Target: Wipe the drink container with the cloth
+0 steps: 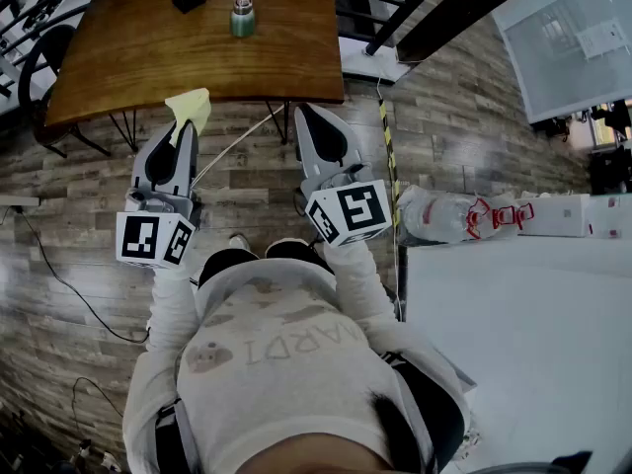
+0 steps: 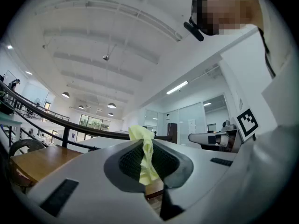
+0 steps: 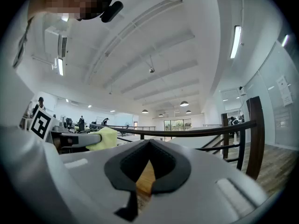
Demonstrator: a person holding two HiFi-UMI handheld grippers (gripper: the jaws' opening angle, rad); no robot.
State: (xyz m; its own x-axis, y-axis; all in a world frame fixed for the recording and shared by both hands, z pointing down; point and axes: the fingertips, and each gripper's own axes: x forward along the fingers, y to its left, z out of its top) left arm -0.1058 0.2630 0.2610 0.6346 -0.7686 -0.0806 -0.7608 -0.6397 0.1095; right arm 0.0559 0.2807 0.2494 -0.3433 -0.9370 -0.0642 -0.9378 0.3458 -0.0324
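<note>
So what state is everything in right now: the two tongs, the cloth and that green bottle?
left tongs: shut on the yellow cloth.
right tongs: shut, nothing between them.
yellow cloth: bunched up, pinched, sticking out past the tips.
green bottle: upright on the wooden table, away from both tongs.

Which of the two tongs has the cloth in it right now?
The left tongs: they are shut on the yellow cloth, which sticks out past their tips. The right tongs are shut with nothing between them.
</note>
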